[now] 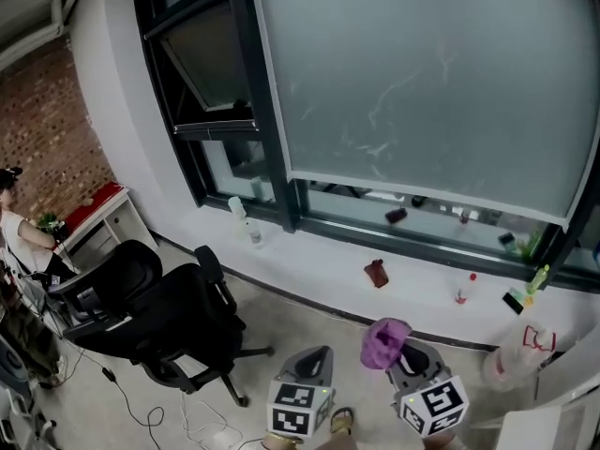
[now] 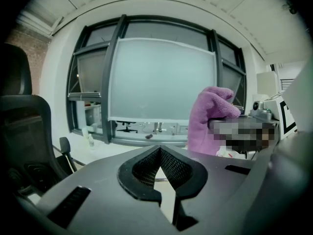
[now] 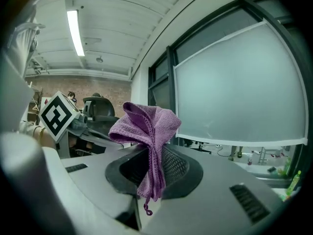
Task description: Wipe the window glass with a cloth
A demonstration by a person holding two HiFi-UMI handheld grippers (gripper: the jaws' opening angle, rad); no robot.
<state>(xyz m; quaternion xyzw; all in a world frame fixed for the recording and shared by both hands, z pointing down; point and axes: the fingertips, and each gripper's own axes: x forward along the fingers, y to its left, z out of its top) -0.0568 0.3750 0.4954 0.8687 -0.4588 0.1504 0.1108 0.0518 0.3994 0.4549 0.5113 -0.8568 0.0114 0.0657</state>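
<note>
1. Right gripper (image 3: 152, 150): the jaws are closed on the purple cloth (image 3: 146, 131), which is pinched between the two meshed pads.
2. Cloth relative to the fingers: a bunched, folded head stands out past the fingertips. A narrow tail runs back between the jaws toward the gripper body and ends in a small thread loop.
3. Left gripper (image 2: 159, 148): the jaws are brought together tip to tip with nothing between them. In the head view it sits just beside the right gripper, low in the frame.
4. Surface: the window glass (image 1: 431, 92) is a large frosted pane in a dark frame, marked with faint pale streaks. The cloth is well apart from it.
5. Ledge: a white sill (image 1: 309, 270) below the pane carries a clear bottle (image 1: 253, 231), a brown object (image 1: 376, 273), a red-capped bottle (image 1: 461, 291) and a green bottle (image 1: 537, 277).
6. Room: a black office chair (image 1: 159, 317) stands on the floor at the left. A brick wall (image 1: 37, 129) lies beyond it, and a person (image 1: 14, 228) is at the far left edge.
7. Orientation: the cloth's long axis lies along the jaws. Its bunched end points away from the gripper toward the window, and its tail end points back toward the holder.
</note>
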